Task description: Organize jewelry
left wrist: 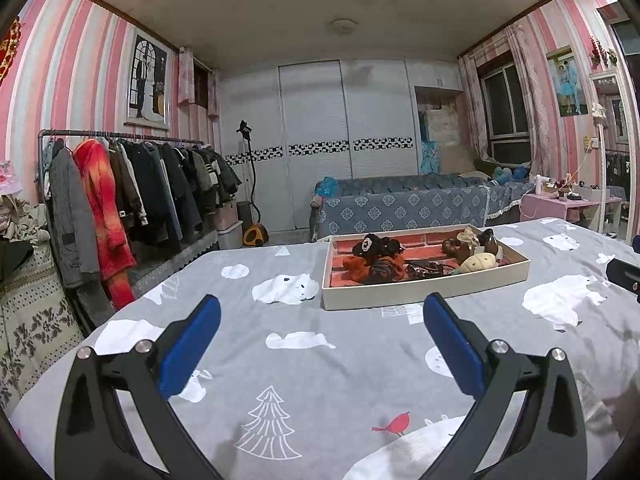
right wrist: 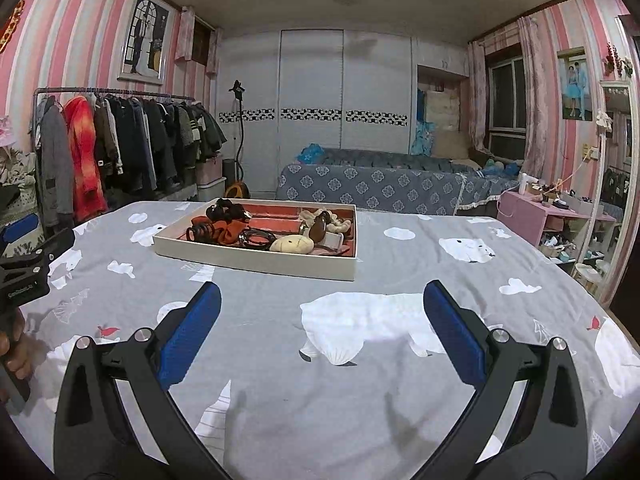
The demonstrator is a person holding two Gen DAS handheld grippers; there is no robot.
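Observation:
A shallow white tray with a red lining rests on the grey bear-print bedspread, ahead of both grippers. Inside lie black and orange hair ties, a dark bracelet, a cream oval piece and brown pieces. The same tray shows in the right wrist view, with the cream oval piece near its front. My left gripper is open and holds nothing, short of the tray. My right gripper is open too, just before the tray's near wall.
A clothes rack full of coats stands to the left of the bed. A blue patterned sofa is beyond it, a pink side table to the right. The left gripper's body and a hand show at the left edge.

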